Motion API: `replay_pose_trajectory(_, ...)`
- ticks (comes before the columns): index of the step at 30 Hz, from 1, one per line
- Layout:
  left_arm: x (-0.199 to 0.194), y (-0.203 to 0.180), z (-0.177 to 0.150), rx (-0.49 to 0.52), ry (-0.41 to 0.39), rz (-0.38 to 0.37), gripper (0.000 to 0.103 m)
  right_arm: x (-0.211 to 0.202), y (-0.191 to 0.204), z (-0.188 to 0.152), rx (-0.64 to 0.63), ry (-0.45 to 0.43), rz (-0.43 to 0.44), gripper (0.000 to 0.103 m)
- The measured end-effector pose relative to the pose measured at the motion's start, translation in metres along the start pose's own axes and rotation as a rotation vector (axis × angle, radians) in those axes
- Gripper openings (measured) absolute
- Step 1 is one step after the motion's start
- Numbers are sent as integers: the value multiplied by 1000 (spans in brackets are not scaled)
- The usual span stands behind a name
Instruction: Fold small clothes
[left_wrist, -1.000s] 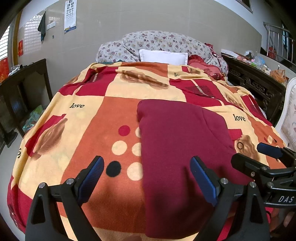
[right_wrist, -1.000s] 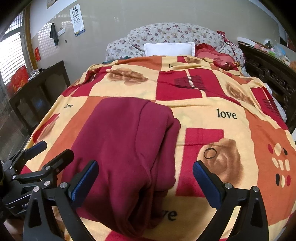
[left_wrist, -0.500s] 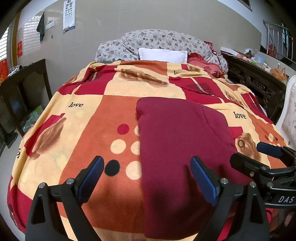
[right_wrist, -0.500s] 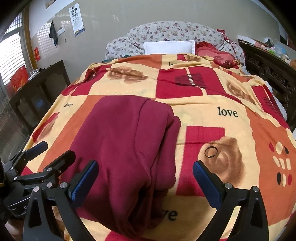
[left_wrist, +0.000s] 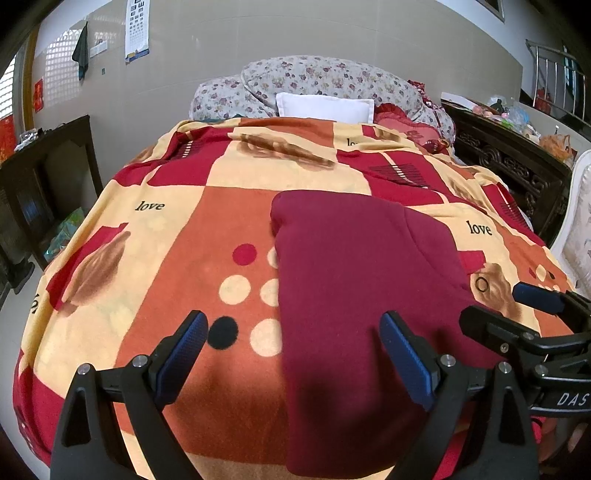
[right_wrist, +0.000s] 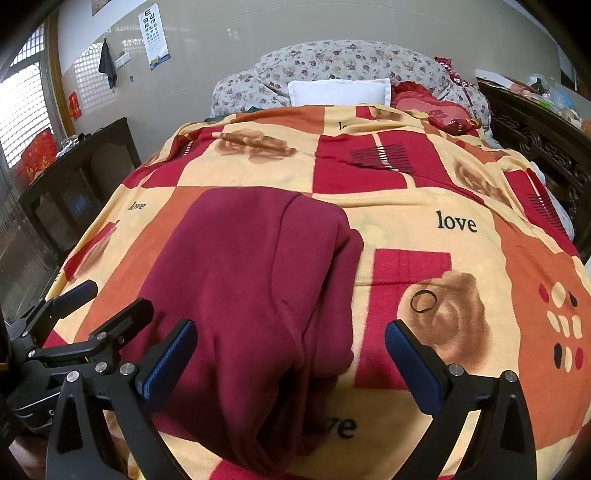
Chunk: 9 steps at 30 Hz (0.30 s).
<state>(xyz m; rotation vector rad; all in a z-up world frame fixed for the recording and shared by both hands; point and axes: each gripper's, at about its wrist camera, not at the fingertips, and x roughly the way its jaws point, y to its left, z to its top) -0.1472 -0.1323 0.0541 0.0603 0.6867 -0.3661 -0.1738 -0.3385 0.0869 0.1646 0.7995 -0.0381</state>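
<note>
Folded garment (left_wrist: 354, 295) lies flat on bed blanket (left_wrist: 166, 258), near foot end. Left gripper (left_wrist: 293, 354) and right gripper (right_wrist: 291, 354) hover above it, jaws wide open, holding nothing.

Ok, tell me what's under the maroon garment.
The garment lies on the patterned blanket, which shows all around it. The blanket's pattern beneath it is covered.
</note>
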Motion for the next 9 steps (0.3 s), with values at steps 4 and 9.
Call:
replay_pose_trajectory(4,-1,1,-1,2,-8,3,94,0,1,-1,0,2,1,103)
replay_pose_trajectory(9,0,4,-5,16,-31,12,94,1,0,-1,4,4,2,103)
